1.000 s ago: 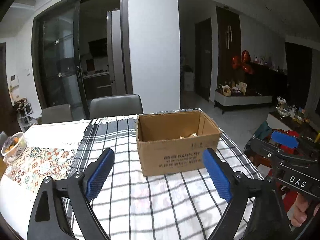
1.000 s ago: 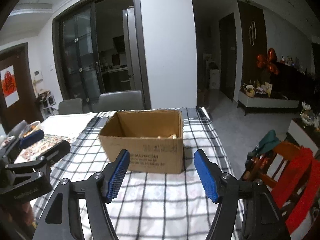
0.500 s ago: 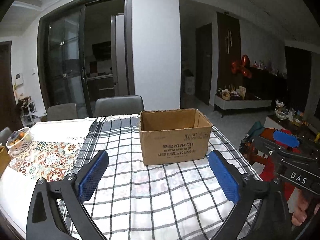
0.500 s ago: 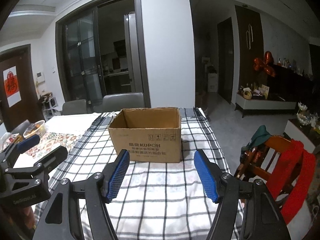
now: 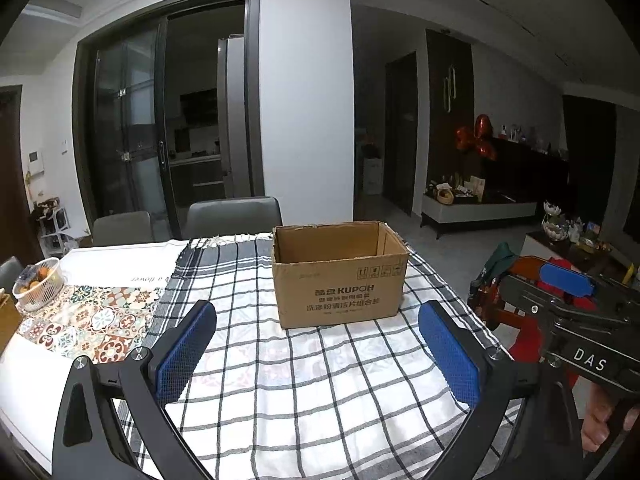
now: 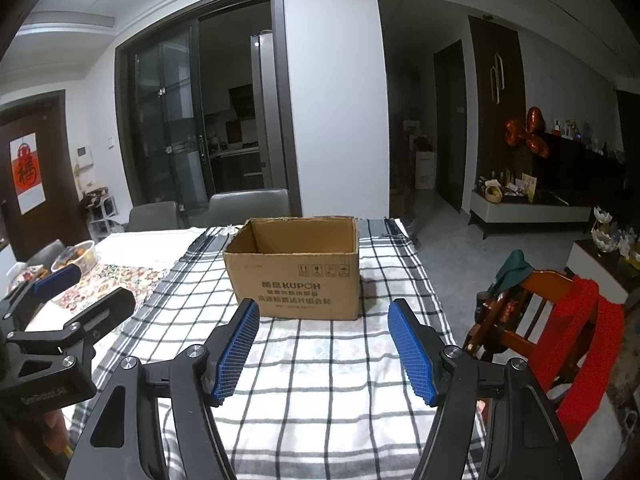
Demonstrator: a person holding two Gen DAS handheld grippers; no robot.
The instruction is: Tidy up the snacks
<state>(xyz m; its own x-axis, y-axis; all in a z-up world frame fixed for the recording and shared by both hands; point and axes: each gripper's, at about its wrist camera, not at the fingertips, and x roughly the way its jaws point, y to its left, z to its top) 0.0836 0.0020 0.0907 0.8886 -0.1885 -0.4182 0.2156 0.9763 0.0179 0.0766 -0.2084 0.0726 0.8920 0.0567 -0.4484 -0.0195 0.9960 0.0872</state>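
Left edge of the tabletop: fruit basket [image 5: 38, 283] sits there, patterned mat [image 5: 86, 322] just beside it toward the middle. Checked cloth [image 5: 320, 380] covers the rest of the tabletop out to the right edge.

Your left gripper [image 5: 318, 354] hangs over the near part of the cloth, blue pads [image 5: 184, 354] spread wide, nothing between them. It's well short of the box.

Cardboard box [image 5: 340, 276] stands upright on the cloth toward the far edge of the tabletop, flaps open, KUPOH print facing you. From the right wrist view the same box [image 6: 294, 268] lines up between that gripper's fingers, still apart from them. Can't tell what's inside from either camera (the near wall blocks the bottom), so any snacks in there aren't visible.

Your right gripper [image 6: 324, 354] is also spread apart and holding nothing, low over the near cloth; in the left wrist view it sits off the right edge of the tabletop.

Past the right edge: wooden chair [image 6: 520, 320] with a red cloth [image 6: 588, 344] draped on it.
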